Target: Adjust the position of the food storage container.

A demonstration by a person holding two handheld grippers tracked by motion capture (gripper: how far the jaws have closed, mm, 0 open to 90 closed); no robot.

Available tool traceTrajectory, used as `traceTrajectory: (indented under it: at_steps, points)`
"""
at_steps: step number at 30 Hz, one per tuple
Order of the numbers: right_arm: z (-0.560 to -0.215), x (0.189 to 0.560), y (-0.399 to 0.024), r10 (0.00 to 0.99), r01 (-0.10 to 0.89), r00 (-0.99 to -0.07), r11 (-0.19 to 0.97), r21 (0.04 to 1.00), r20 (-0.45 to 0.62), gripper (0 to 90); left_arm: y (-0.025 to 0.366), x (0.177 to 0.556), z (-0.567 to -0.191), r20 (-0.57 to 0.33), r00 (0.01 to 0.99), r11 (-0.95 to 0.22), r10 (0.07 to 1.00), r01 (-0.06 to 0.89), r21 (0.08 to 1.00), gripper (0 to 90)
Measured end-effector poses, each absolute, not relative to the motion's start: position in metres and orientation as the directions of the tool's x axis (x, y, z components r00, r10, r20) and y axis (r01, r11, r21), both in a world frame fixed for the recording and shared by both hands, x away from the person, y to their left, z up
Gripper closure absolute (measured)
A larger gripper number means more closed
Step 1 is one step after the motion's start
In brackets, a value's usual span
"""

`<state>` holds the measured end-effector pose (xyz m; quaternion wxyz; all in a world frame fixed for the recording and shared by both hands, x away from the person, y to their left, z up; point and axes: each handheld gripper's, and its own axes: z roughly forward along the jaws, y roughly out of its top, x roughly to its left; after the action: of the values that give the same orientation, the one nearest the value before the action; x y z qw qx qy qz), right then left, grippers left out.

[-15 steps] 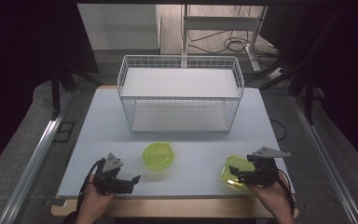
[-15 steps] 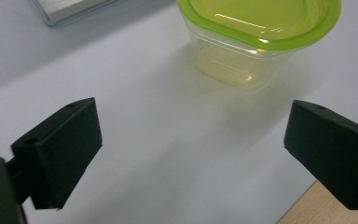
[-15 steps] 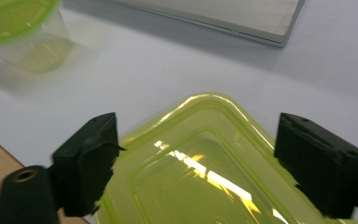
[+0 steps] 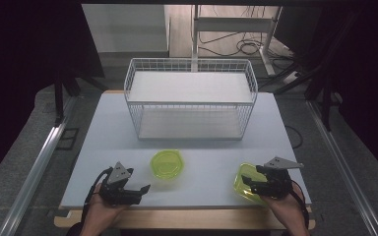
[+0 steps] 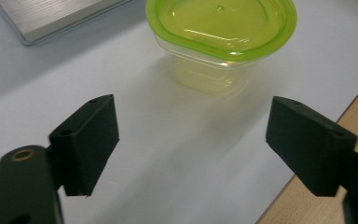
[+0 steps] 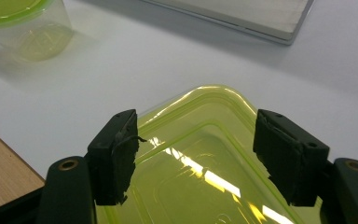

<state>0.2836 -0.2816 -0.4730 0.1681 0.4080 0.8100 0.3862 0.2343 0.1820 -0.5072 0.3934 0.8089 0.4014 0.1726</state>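
Translucent green tub (image 5: 221, 39) (rounded), glossy rectangular lid (image 6: 205, 172)

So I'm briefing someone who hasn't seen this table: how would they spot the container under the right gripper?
Start at the white wire basket at the back of the white table, then come to the near right corner. There a flat, rectangular yellow-green container lies under the open right gripper. Its neighbour, the rounder lidded tub, sits mid-table.

Wire basket (image 4: 190, 98) sits at the desk's (image 4: 103, 147) far middle. Round tub (image 4: 166, 164) before it, near front centre. Lidded box (image 4: 246, 183) at front right, under right tongs (image 4: 257, 183). Left tongs (image 4: 138, 189) front left, short of the tub.
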Motion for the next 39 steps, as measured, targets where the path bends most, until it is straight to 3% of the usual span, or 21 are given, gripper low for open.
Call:
traceTrajectory:
  at_steps: [3, 6, 7, 10, 23, 27, 39]
  points:
    - [-0.473, 0.282, -0.284, 0.792, 0.525, -0.610, 0.365, 0.769, 0.040, 30.1, 0.181, 0.232, -0.503, -0.037, 0.633, -0.371, 0.773, 0.498, 0.784, 27.1]
    - [-0.473, 0.282, -0.285, 0.791, 0.524, -0.611, 0.369, 0.767, 0.037, 29.6, 0.179, 0.230, -0.498, -0.057, 0.657, -0.361, 0.752, 0.482, 0.798, 42.1]
    - [-0.473, 0.282, -0.285, 0.791, 0.524, -0.611, 0.369, 0.767, 0.037, 29.6, 0.177, 0.230, -0.497, -0.069, 0.669, -0.359, 0.740, 0.479, 0.801, 42.1]
    - [-0.473, 0.282, -0.284, 0.786, 0.519, -0.617, 0.379, 0.766, 0.029, 29.6, 0.170, 0.229, -0.492, -0.091, 0.692, -0.356, 0.716, 0.474, 0.806, 53.7]
    - [-0.472, 0.278, -0.285, 0.780, 0.510, -0.624, 0.370, 0.777, 0.039, 28.9, 0.129, 0.243, -0.481, -0.084, 0.776, -0.421, 0.625, 0.425, 0.801, 83.8]
    - [-0.471, 0.278, -0.287, 0.781, 0.510, -0.623, 0.363, 0.780, 0.044, 28.9, 0.116, 0.250, -0.477, -0.080, 0.779, -0.428, 0.622, 0.423, 0.799, 89.1]
    - [-0.473, 0.278, -0.283, 0.771, 0.504, -0.636, 0.388, 0.772, 0.028, 28.8, 0.084, 0.282, -0.474, -0.074, 0.774, -0.442, 0.629, 0.434, 0.786, 89.9]
